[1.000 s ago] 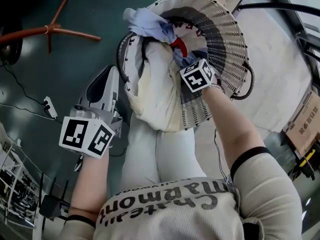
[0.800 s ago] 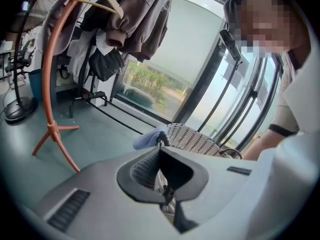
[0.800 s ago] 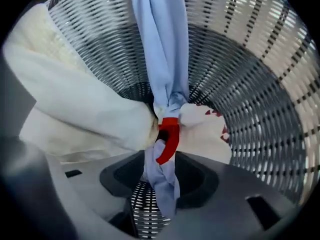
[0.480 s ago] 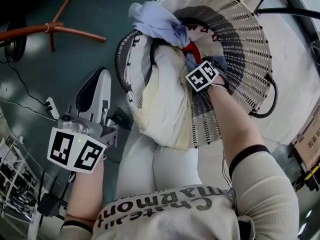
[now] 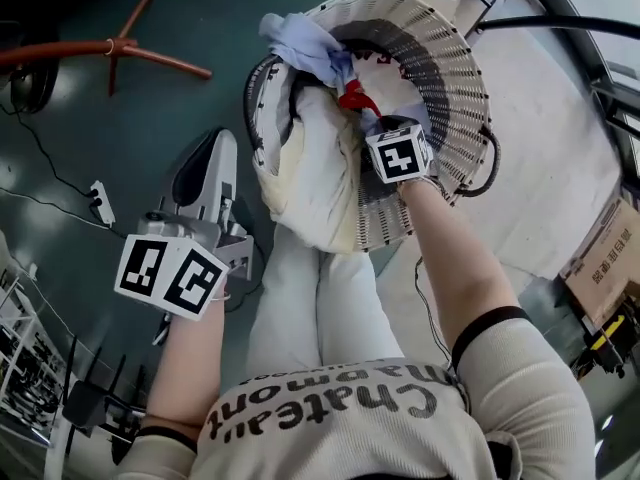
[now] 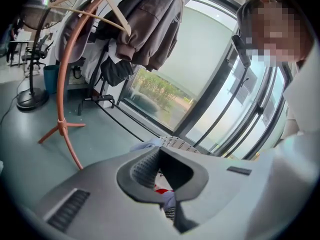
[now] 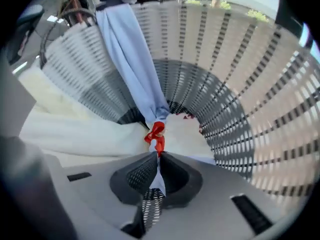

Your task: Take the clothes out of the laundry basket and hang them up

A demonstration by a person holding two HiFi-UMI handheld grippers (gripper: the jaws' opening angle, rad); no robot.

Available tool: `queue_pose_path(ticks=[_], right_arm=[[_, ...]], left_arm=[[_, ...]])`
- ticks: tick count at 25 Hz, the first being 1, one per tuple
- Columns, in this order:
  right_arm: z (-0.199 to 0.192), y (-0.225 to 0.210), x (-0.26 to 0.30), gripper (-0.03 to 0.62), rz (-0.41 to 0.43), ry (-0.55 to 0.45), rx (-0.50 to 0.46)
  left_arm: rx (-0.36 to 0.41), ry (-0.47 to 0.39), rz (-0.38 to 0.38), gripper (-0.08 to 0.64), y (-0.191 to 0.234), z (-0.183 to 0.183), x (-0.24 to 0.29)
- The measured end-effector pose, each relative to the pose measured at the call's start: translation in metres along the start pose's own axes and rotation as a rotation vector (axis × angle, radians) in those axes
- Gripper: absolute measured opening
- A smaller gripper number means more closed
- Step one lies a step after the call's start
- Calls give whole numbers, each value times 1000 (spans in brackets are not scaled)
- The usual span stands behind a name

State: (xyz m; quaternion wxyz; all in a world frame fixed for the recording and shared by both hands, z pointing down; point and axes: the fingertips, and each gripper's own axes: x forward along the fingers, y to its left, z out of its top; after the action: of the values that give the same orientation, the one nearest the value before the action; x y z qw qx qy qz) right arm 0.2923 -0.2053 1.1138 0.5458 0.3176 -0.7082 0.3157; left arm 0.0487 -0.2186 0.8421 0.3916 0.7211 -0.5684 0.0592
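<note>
The right gripper [image 7: 158, 157] points steeply down into the basket [image 5: 455, 78]. Its jaws have just been closing and are now clenched on a fold of blue cloth [image 7: 130, 59], pinched between the pads. A red bit [image 7: 156, 134] bunches just past the fingertips, touching the blue. From there the blue cloth runs up the basket's wall and hangs over the far rim. A cream cloth [image 5: 310, 168] fills the side of the basket nearest the person and spills over the near rim, touching the blue one.

The left gripper [image 6: 161, 154] hangs to the left of the basket, above the dark floor [image 5: 150, 118] – its jaws are closed together with nothing between them. Its view looks across the room to an orange rack [image 6: 60, 99] with a dark jacket [image 6: 150, 29] hung on it, in front of a tall window [image 6: 200, 69]. The rack stands well apart from the basket.
</note>
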Motion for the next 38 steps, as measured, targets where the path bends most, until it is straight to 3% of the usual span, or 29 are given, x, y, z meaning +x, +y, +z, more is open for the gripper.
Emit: queue_pose_path(ticks=[4, 8, 14, 17, 20, 23, 26, 28, 29, 30, 31, 35, 38], right_arm=[[20, 13, -77, 38, 63, -91, 42], [38, 22, -164, 37, 223, -143, -8], [69, 39, -313, 37, 485, -164, -257], [83, 45, -400, 37, 554, -199, -406], [94, 54, -483, 37, 603, -262, -514], [110, 56, -560, 37, 607, -356, -609], [115, 66, -629, 37, 630, -426, -713], [115, 67, -663, 37, 608, -465, -763], [114, 63, -674, 37, 575, -479, -778], [112, 56, -681, 37, 537, -485, -785], [110, 49, -685, 37, 504, -489, -780], [97, 30, -681, 37, 448, -507, -669], [90, 25, -661, 38, 444, -494, -565]], left_arm=[[-19, -28, -5, 8, -37, 32, -22], [1, -42, -96, 8, -83, 70, -43], [-1, -14, -212, 8, -139, 107, -69], [8, -15, -305, 9, -179, 122, -79], [93, 32, -426, 12, -227, 125, -82], [245, 142, -547, 172, -265, 111, -66], [482, 257, -575, 210, -295, 83, -56], [575, 248, -588, 211, -319, 85, -48], [581, 224, -597, 181, -332, 92, -45], [571, 196, -600, 76, -343, 101, -43], [555, 173, -593, 21, -350, 109, -43], [446, 74, -522, 17, -349, 144, -59], [348, -44, -515, 17, -347, 184, -87]])
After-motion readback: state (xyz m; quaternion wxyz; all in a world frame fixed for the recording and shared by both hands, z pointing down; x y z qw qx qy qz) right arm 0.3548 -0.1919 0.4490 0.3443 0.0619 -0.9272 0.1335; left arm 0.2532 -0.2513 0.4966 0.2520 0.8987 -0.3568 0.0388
